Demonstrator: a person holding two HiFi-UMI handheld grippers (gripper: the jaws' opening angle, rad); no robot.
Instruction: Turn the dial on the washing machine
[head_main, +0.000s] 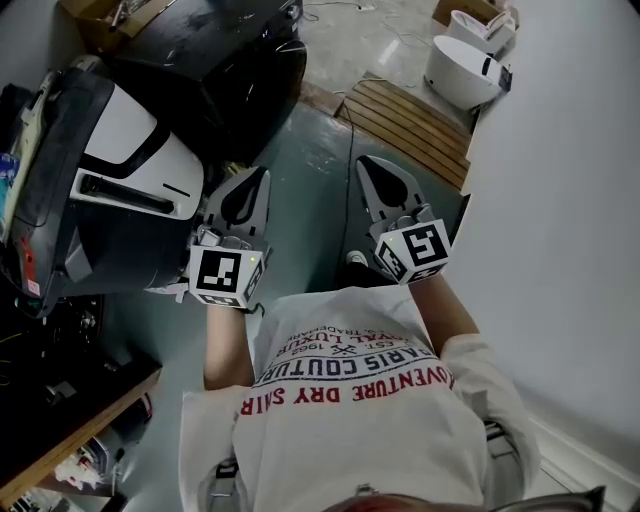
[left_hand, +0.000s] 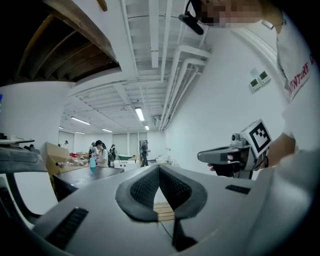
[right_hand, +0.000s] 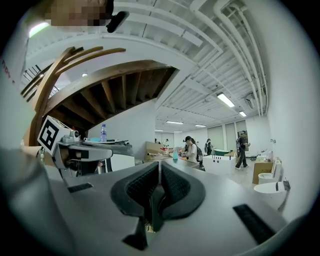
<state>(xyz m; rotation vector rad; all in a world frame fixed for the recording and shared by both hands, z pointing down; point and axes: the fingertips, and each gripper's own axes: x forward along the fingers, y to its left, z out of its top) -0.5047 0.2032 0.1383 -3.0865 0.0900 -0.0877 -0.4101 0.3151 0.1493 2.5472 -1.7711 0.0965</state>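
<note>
The washing machine (head_main: 120, 170) is lying off to the left, nearest the left gripper (head_main: 252, 188); the right gripper (head_main: 378, 178) is hanging farther off, both with jaws together and empty

Near us, the person's white shirt (head_main: 340, 430) carries upside-down print; we read "PARIS COUTUR", "VENTURE DRY" and "1903".

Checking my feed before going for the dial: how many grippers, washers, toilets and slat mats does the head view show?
Grippers: 2
Washer: 1
Toilets: 2
Slat mat: 1
Total: 6
</note>
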